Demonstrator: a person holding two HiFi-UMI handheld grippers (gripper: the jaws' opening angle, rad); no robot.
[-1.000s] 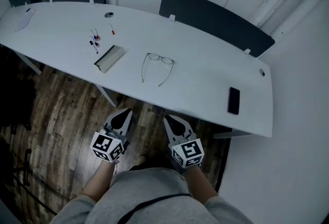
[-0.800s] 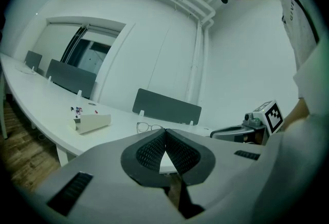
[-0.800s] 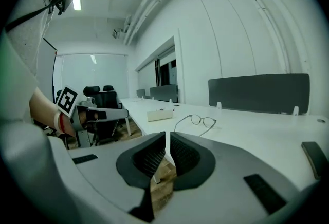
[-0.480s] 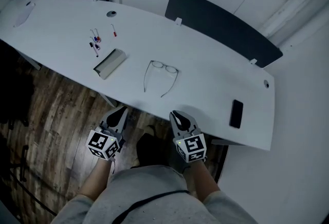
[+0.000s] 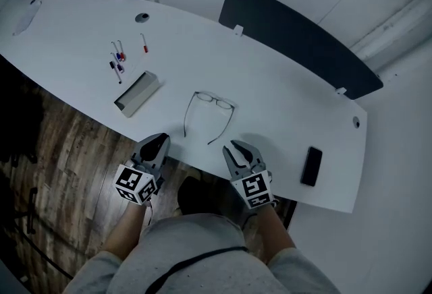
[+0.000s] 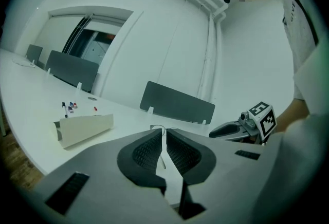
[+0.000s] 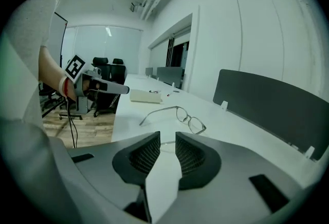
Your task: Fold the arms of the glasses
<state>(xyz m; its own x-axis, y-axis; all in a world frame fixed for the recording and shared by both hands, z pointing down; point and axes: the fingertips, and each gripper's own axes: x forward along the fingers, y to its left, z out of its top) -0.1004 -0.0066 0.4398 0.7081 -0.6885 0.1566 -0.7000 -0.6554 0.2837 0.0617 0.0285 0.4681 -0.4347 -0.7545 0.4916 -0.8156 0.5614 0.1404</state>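
Reaching the bare near edge of the table (image 5: 270, 83), closer to the glasses (image 5: 209, 110) than earlier: left claw (image 5: 158, 144) together, right claw (image 5: 241, 149) opening, empty.

Our left gripper (image 6: 164, 138) shows its jaws closed together with nothing between them. Just past their tips we see the glasses (image 6: 156, 126) on the white table (image 6: 31, 115), a beige case (image 6: 85, 128) to the left and our right gripper (image 6: 218, 132) to the right.

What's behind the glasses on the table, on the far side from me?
Behind the glasses is bare white table, then a dark divider panel standing along the far edge. Anything low beyond that panel is covered by it.
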